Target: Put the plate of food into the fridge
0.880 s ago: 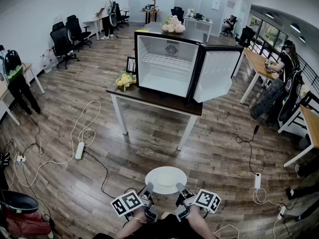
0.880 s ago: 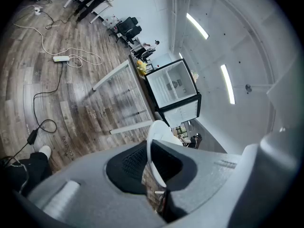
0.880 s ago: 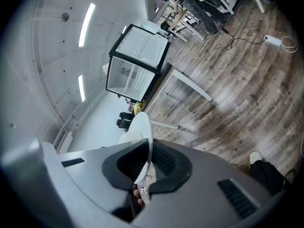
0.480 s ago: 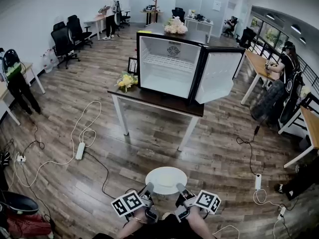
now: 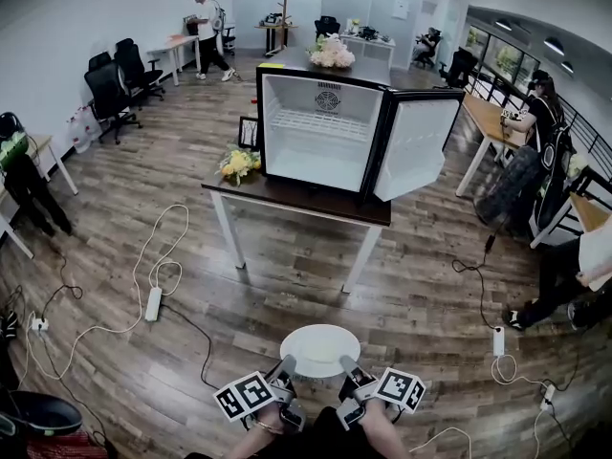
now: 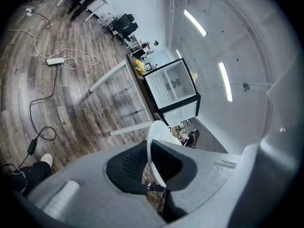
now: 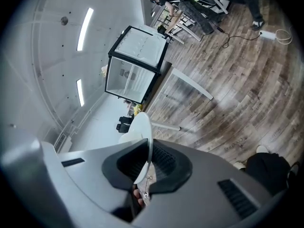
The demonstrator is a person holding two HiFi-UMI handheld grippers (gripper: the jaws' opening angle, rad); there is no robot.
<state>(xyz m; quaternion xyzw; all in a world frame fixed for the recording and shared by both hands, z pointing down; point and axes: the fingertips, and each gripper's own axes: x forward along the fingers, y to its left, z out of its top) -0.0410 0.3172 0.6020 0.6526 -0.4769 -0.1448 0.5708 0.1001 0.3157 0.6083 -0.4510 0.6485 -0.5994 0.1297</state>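
I carry a white round plate (image 5: 319,349) low in front of me, held level over the wooden floor. My left gripper (image 5: 286,364) is shut on its near left rim and my right gripper (image 5: 344,363) is shut on its near right rim. The left gripper view shows the plate (image 6: 154,148) edge-on between the jaws; so does the right gripper view, plate (image 7: 144,144). No food shows on it from above. The small black fridge (image 5: 330,132) stands ahead on a dark table (image 5: 296,197), its door (image 5: 414,147) swung open to the right, white inside with a wire shelf.
Yellow flowers (image 5: 237,164) lie on the table's left end beside a small frame. White cables and a power strip (image 5: 153,303) trail over the floor at left; another strip (image 5: 498,340) lies at right. People stand or sit at desks around the room.
The fridge and table sit slightly closer and lower in the head view as I step forward. The plate stays gripped on both sides. A person at the right edge has moved.
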